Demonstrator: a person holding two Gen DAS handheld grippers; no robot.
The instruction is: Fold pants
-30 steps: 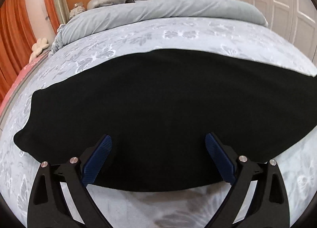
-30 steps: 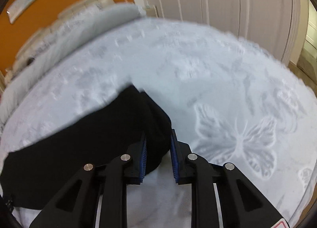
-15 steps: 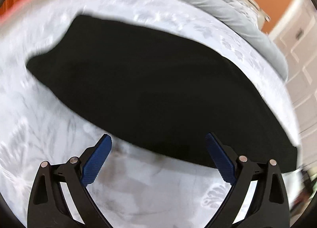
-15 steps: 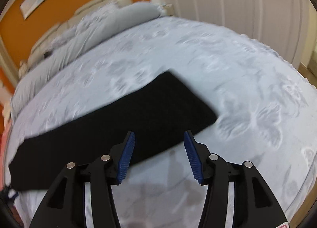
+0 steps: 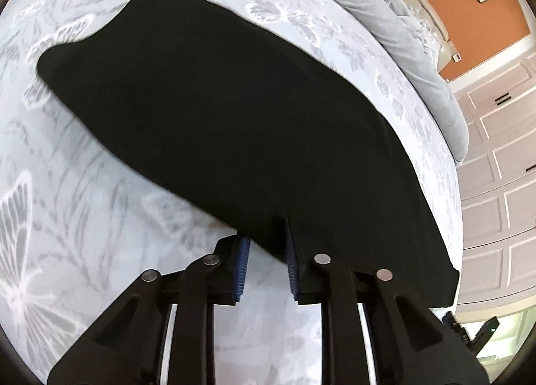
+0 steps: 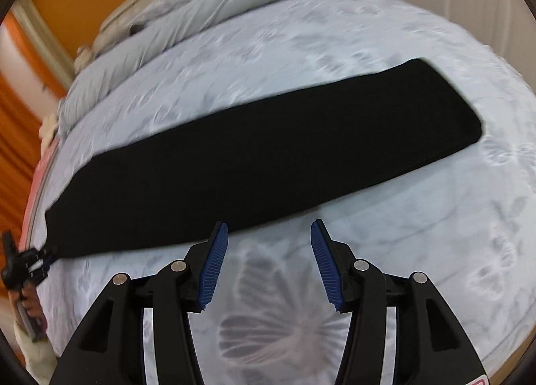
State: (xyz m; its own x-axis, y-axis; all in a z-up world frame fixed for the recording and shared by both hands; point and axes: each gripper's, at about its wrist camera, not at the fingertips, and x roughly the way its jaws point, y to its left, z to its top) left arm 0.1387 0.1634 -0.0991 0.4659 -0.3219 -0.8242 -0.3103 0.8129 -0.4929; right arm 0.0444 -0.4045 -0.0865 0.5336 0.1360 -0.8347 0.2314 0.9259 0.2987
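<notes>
The left claw (image 5: pixel 264 264), wide open a second ago, is now pinching the near edge of the black pants (image 5: pixel 234 110). The right claw (image 6: pixel 269 261), then clamped on the pants' end, is now hanging open and apart from them.

Butterfly-print bedspread (image 5: pixel 83 200), grey duvet (image 5: pixel 418 60) (bunched along the headboard), orange wall (image 5: pixel 469 9), white wardrobe doors (image 5: pixel 495 164)

Light: bright, even, soft shadows.
Blur: motion smear across the right view.
Edges: fisheye bending, dark corners.
</notes>
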